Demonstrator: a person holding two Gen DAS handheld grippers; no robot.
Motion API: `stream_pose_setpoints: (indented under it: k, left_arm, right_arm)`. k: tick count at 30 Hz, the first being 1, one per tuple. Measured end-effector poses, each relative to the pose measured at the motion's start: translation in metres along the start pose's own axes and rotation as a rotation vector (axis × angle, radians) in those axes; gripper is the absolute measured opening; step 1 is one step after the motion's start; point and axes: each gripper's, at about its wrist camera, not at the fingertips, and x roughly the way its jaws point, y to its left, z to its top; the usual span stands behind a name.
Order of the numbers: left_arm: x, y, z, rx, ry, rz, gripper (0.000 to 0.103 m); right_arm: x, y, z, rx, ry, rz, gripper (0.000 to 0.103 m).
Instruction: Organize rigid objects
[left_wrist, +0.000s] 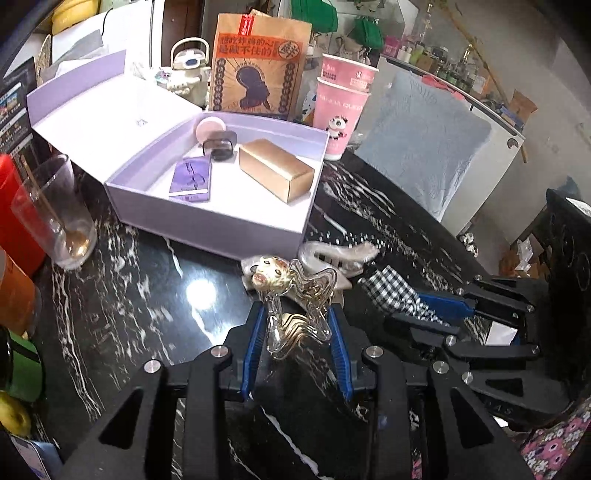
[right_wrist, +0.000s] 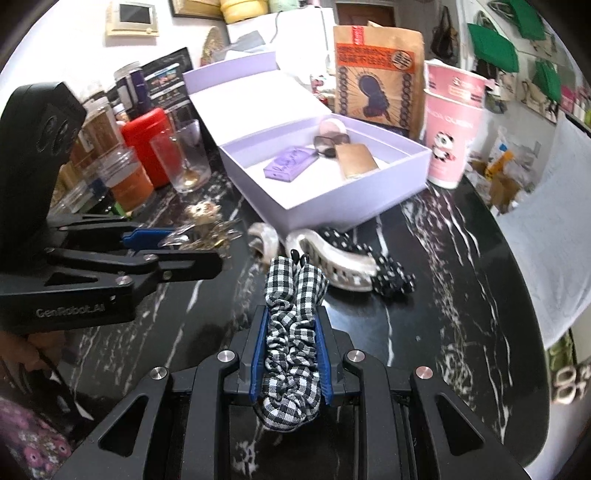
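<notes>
Near the open lilac box (left_wrist: 221, 225), left gripper (left_wrist: 297, 325) clamps a clear wavy hair claw (left_wrist: 303, 306), right gripper (right_wrist: 291, 354) a gingham scrunchie (right_wrist: 291, 332), both seemingly ready for boxing.

The left wrist camera sits just behind the left tongs (left_wrist: 297, 332) and looks forward and down along them over the black marble table (left_wrist: 140, 295), close to its surface, toward the open lilac box (left_wrist: 221, 225) and the wall of clutter behind it. The right wrist camera sits just behind the right tongs (right_wrist: 291, 354), equally low and close, facing the same box (right_wrist: 332, 206) from further right. Both views share the box, the brown paper bag (left_wrist: 255, 62), the pink paper cups (left_wrist: 340, 107) and the drinking glass (left_wrist: 55, 210), and each catches the other tongs at its edge.
</notes>
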Motion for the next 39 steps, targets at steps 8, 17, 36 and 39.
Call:
stream_pose_setpoints:
  k: [8,17,36,39]
  left_arm:
    - [-0.003,0.004,0.025,0.002,-0.046,0.007,0.033]
    - [-0.004,0.01,0.057,0.022,-0.077,0.043,0.033]
    - [0.006,0.033,0.116,0.038,-0.112,0.071,0.033]
    - [0.01,0.039,0.128,0.032,-0.123,0.068,0.033]
  right_arm:
    - [0.002,0.003,0.023,-0.065,-0.032,0.042,0.023]
    - [0.001,-0.002,0.057,-0.082,-0.103,0.068,0.023]
    - [0.017,-0.028,0.115,-0.123,-0.138,0.086,0.023]
    - [0.022,-0.036,0.127,-0.119,-0.132,0.094,0.023]
